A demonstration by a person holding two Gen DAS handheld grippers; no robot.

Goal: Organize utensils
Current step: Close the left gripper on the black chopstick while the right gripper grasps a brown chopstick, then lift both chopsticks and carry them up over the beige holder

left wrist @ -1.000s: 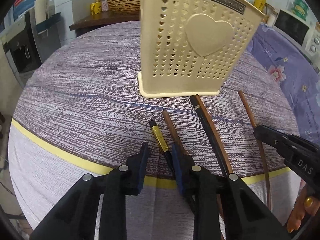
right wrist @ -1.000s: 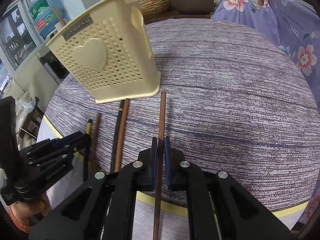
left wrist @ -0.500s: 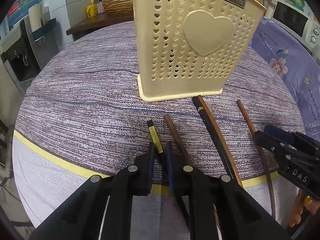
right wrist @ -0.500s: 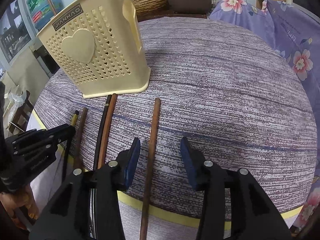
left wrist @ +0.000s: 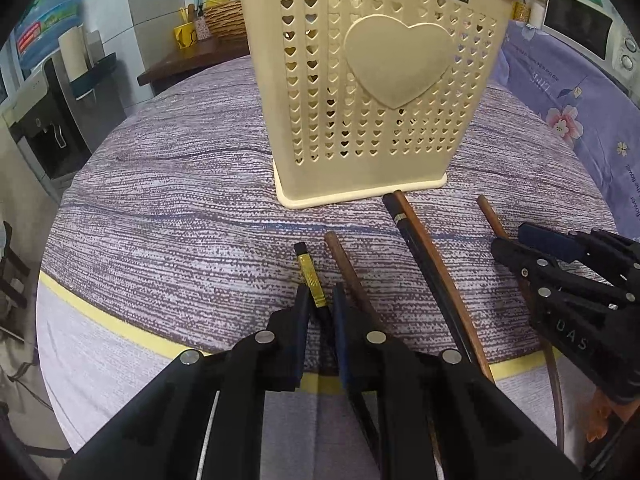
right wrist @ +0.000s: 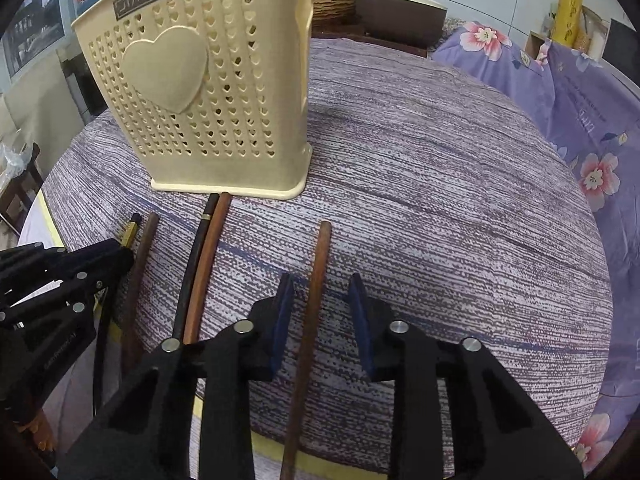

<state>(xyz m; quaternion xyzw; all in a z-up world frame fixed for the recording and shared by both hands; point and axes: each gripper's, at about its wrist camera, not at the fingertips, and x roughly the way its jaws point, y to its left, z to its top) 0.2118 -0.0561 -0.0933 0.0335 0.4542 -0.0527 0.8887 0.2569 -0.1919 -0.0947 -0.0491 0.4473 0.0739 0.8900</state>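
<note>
A cream perforated utensil holder [left wrist: 372, 92] with a heart on its front stands upright on the round table; it also shows in the right wrist view [right wrist: 208, 92]. Several chopsticks lie side by side in front of it. My left gripper [left wrist: 320, 300] is shut on a black chopstick with a gold band [left wrist: 311, 276], still low on the table. A brown chopstick [left wrist: 348, 268] lies just right of it, then a black and brown pair [left wrist: 424, 256]. My right gripper [right wrist: 320, 292] is open, its jaws either side of a single brown chopstick [right wrist: 316, 280] lying on the cloth.
The table carries a purple-grey woven cloth [right wrist: 440, 184] with a yellow border [left wrist: 120, 324] near the front edge. A purple floral cloth [right wrist: 560, 92] lies to the right. A wooden side table with a wicker basket [left wrist: 224, 20] stands behind.
My left gripper closed on the gold-banded black chopstick. My right gripper opened, letting go of the single brown chopstick, which now lies on the table between its jaws.
</note>
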